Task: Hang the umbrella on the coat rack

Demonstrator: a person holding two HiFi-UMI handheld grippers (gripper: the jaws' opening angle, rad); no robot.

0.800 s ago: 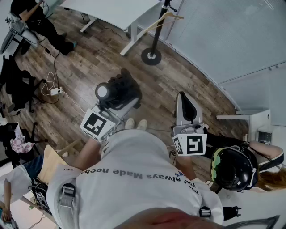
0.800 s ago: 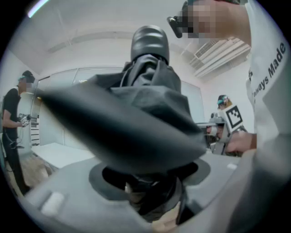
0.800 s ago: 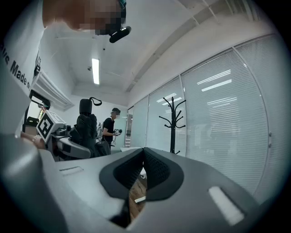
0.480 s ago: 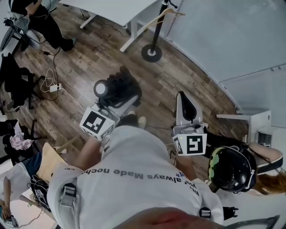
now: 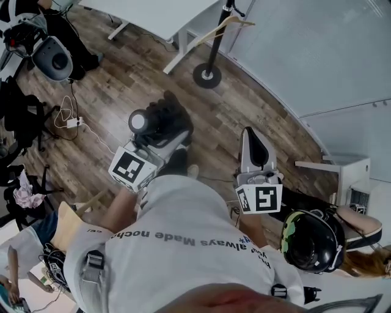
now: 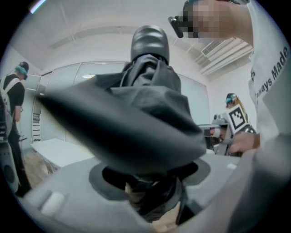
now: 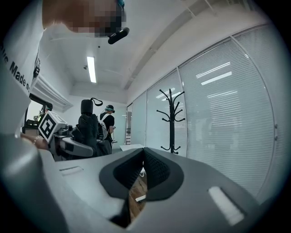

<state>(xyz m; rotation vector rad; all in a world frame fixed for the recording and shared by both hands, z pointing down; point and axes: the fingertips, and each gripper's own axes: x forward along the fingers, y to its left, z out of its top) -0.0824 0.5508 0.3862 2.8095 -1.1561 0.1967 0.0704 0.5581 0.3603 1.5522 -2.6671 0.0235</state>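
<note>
Wood-plank floor [image 5: 116,98] underfoot, with blinds and glass panels behind the coat rack [image 5: 211,54].

Nearest me, on my side of the rack's round base:
- My left tongs [image 5: 160,142] are clamped on the folded black umbrella [image 5: 164,120]. Its cloth bulges out between the jaws and fills most of the left gripper view.
- The umbrella is carried in the air, well apart from the rack and touching none of its hooks.
- My right tongs [image 7: 143,154] are pressed together at the tips with nothing pinched. They are held about level, with the rack standing ahead of them.

Farther out:
- The rack is upright, and a wooden hanger [image 5: 230,23] hangs from it.
- A white counter [image 5: 162,13] stands just beside the rack.
- A person in dark clothes [image 7: 107,124] stands beyond the counter, well apart from the rack.
</note>
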